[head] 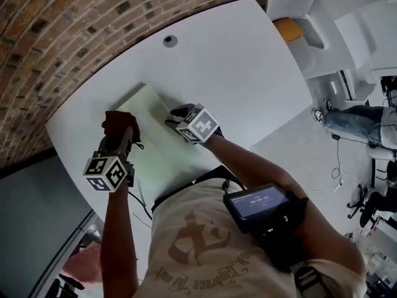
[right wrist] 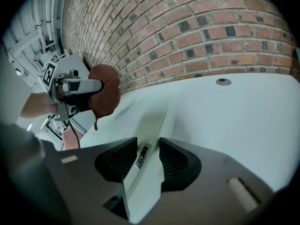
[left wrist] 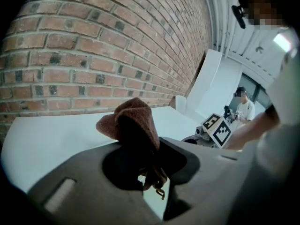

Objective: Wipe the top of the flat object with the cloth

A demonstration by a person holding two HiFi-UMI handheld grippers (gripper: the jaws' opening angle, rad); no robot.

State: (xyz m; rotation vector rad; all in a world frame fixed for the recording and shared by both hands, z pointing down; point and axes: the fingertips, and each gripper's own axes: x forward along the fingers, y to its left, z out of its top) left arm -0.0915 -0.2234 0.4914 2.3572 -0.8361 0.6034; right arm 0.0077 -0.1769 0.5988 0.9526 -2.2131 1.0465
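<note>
while the left claw is clamped on a bunched brown cloth, the right claw stands with its jaws apart, and one edge of the slab runs between them with a gap on each side. the slab is thin, pale green and lies flat on the white table, close to the person and below the brick wall. in the head view the cloth is at the slab's left side near its far corner; whether it touches the top cannot be told. the right claw is at the slab's right edge, so the two claws are on opposite sides of it. on that edge, right between the jaws, sits a small dark tag with pale marks too small to read. each claw carries a cube of black-and-white square markers, with no letters on them. a screen strapped at the person's chest shows a row of light digits that cannot be made out, and the shirt print has curved lettering that is also not legible. a round grommet is set in the table beyond the slab.
</note>
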